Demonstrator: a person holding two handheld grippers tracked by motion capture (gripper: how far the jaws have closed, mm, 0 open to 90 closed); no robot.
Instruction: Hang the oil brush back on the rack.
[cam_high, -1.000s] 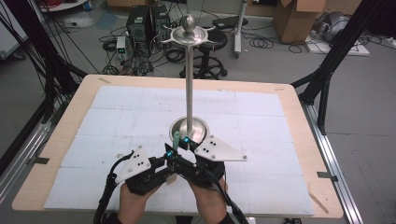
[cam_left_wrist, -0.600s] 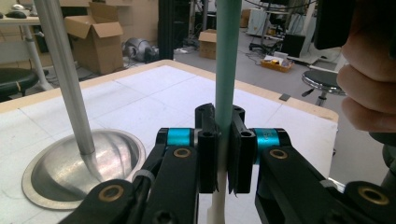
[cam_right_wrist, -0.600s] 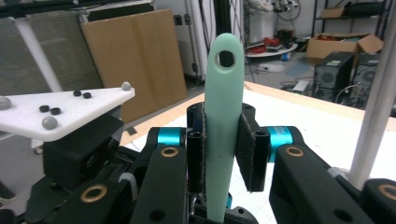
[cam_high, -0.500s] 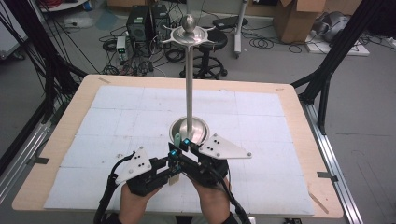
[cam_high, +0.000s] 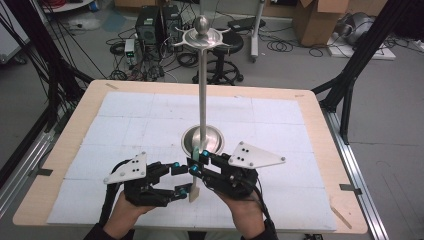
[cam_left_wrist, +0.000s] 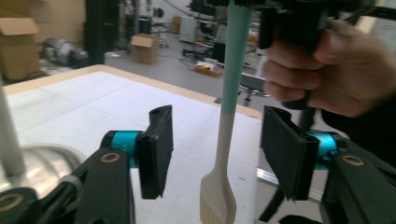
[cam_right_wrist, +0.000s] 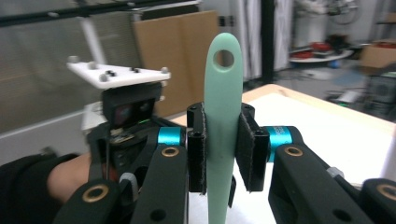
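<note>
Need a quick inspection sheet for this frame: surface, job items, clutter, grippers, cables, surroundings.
Surface: wooden table covered with a white gridded mat.
Job's things: metal stand, a tall pole on a round base, upright mid-table; brush with a mint handle and cream head, hanging bristles down.
Clutter: nothing seen on the mat.
Grippers: right gripper shut on the brush handle, just below its hanging hole; left gripper open, its jaws on either side of the brush neck, not touching.
Cables: black cable trails from the left gripper along the forearm.
Surroundings: cardboard boxes, electronics, a stool and loose floor cables beyond the table.
</note>
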